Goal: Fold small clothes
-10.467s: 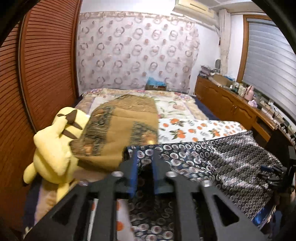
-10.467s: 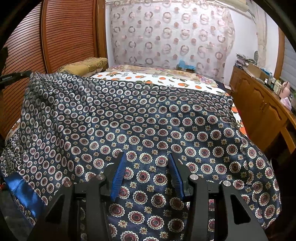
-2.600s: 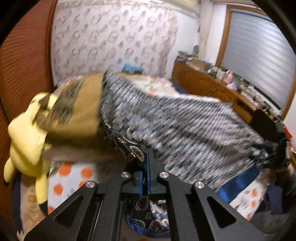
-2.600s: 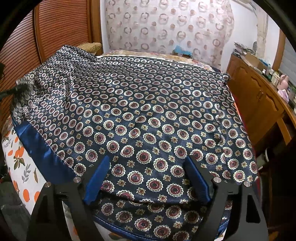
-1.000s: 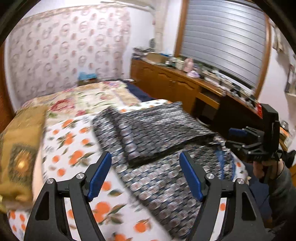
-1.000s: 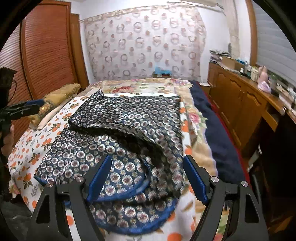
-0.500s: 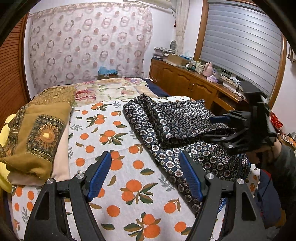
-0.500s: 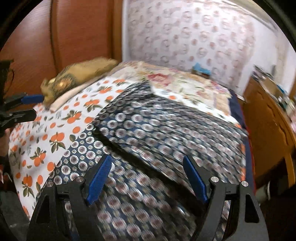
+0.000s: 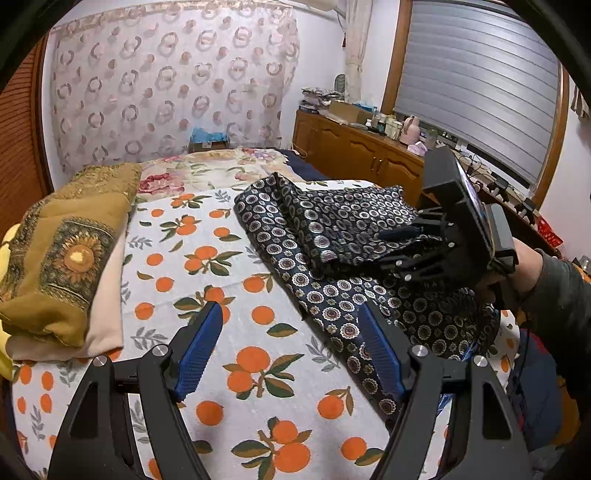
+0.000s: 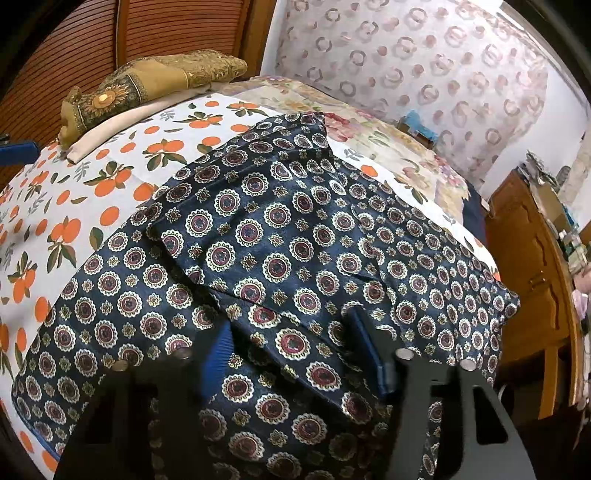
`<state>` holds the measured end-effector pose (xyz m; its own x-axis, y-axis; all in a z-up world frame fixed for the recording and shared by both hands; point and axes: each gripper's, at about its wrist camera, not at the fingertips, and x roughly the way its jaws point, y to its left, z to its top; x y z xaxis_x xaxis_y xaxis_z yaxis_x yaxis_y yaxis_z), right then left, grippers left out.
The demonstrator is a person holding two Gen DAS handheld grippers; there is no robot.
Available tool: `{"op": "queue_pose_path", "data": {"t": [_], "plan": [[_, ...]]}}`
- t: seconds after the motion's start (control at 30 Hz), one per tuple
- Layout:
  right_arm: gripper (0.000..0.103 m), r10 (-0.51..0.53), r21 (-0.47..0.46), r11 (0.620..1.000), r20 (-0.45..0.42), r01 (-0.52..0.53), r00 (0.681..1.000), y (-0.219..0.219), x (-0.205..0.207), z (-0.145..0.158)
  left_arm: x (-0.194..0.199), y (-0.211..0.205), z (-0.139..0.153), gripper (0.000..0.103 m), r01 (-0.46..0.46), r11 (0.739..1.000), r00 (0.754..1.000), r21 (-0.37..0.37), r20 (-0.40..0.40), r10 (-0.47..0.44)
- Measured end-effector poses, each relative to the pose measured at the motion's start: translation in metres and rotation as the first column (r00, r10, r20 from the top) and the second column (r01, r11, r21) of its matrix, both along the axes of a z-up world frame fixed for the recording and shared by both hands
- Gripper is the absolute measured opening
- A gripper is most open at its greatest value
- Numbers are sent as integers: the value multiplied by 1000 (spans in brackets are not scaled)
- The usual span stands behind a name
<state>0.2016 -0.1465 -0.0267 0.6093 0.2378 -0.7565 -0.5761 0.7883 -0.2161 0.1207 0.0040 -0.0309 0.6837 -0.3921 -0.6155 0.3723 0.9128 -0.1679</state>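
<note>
the bed [image 9: 207, 266] fills both views, covered by a white sheet printed with oranges and green leaves, with a paler floral quilt [image 9: 207, 168] at the far end. only the left wrist view shows the wooden sideboard [image 9: 354, 155] along the right wall under a grey slatted blind [image 9: 476, 77]; only the right wrist view shows the ribbed brown wardrobe door [image 10: 147, 29] on the far left. a ring-patterned curtain [image 9: 166, 81] hangs at the far wall in both.

the navy medallion-print garment [image 10: 280, 258] lies on the right half of the bed, glossy and satin-like, its upper layer folded over the lower with soft creases. a folded mustard blanket with a sunflower motif [image 9: 66, 251] sits on the left edge over a beige cloth.

the left gripper [image 9: 291, 347] hangs above the bare sheet, blue ribbed pads spread wide, grasping nothing. the right gripper [image 10: 291, 354] has its jaws apart, straddling a raised fold of the garment's near edge, pads not pressed together; the left view shows it low over the cloth.
</note>
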Motion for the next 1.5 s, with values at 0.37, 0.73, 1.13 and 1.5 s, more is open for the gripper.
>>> {"op": "queue_pose_path", "data": {"t": [0.37,0.73,1.13,1.5], "plan": [[5,-135,216,969,60,119,989,-59,-3,41,-3,-15,-8,76,35,999,999,0,-19,-35],[16,-478,312,816,-106,486,872,-171,32,34,-3,-19,-9,76,40,999,999,2,-31,-40],[49,-450,230,880,123,416,884,-132,-1,48,-1,-29,-12,76,46,999,998,14,-34,-45],[50,-242,125,964,58,233,969,-64,-1,10,-2,-33,-15,76,40,999,998,25,-40,-39]]}}
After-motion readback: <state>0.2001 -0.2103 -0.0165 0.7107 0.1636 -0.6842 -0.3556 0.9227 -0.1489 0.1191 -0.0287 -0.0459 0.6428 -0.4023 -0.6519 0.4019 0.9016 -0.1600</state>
